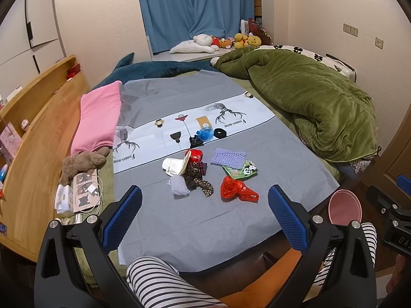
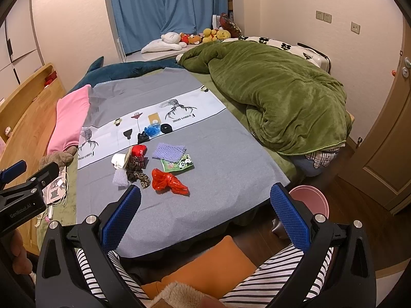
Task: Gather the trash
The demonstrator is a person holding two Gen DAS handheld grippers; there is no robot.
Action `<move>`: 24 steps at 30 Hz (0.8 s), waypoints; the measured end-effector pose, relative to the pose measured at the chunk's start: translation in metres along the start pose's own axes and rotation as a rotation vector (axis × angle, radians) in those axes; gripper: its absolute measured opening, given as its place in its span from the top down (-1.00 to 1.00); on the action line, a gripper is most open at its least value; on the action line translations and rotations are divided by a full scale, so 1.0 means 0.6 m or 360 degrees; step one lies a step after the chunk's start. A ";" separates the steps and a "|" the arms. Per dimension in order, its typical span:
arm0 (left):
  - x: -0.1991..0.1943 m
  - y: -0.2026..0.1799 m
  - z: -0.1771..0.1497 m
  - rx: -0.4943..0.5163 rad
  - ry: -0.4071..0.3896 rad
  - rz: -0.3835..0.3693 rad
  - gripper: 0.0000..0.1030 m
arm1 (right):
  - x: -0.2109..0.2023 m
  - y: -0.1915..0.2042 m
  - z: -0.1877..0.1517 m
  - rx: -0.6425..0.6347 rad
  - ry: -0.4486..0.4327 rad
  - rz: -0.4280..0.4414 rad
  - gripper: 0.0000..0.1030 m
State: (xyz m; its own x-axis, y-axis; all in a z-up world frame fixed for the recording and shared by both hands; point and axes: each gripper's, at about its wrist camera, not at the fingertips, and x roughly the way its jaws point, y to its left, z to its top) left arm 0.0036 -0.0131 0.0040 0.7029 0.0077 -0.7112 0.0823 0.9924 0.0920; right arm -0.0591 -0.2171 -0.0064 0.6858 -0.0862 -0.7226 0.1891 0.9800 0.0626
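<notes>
A heap of trash lies on the grey bed sheet (image 1: 205,225): a red plastic bag (image 1: 237,189), a green snack wrapper (image 1: 241,170), purple foam netting (image 1: 228,157), white foam netting (image 1: 179,186), a white paper cup (image 1: 174,165), a red wrapper (image 1: 196,154), a blue bag (image 1: 205,133) and dark scraps. My left gripper (image 1: 205,215) is open and empty, hovering near the bed's front edge, short of the heap. My right gripper (image 2: 205,215) is open and empty, also short of the red bag (image 2: 168,181). A pink bin (image 2: 312,199) stands on the floor right of the bed.
A green duvet (image 1: 316,102) fills the bed's right side. A pink pillow (image 1: 99,118) and brown plush toy (image 1: 82,163) lie at left by the wooden headboard (image 1: 38,154). Striped knees and an orange cushion (image 2: 213,267) sit below the grippers. A door (image 2: 385,141) is at right.
</notes>
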 end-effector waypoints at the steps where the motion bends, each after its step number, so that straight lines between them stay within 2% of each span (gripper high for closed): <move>1: 0.000 -0.001 0.001 -0.0001 0.0001 0.0000 -0.85 | 0.000 -0.001 0.000 0.0000 0.0000 -0.0001 -0.91; 13: -0.002 -0.011 0.004 0.0005 -0.0003 0.0005 -0.85 | -0.002 0.003 0.004 0.0004 0.0009 0.0001 -0.91; 15: 0.003 0.006 -0.012 0.0006 0.0000 0.0004 -0.85 | 0.003 -0.002 0.000 0.0004 0.0007 0.0002 -0.91; 24: 0.003 0.008 -0.015 0.0005 -0.0001 0.0003 -0.85 | 0.001 0.001 0.000 0.0006 0.0009 0.0000 -0.91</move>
State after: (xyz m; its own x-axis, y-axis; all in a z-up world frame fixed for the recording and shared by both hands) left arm -0.0010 -0.0073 -0.0031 0.7033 0.0094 -0.7108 0.0832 0.9919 0.0954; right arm -0.0584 -0.2164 -0.0066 0.6820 -0.0853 -0.7263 0.1920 0.9792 0.0652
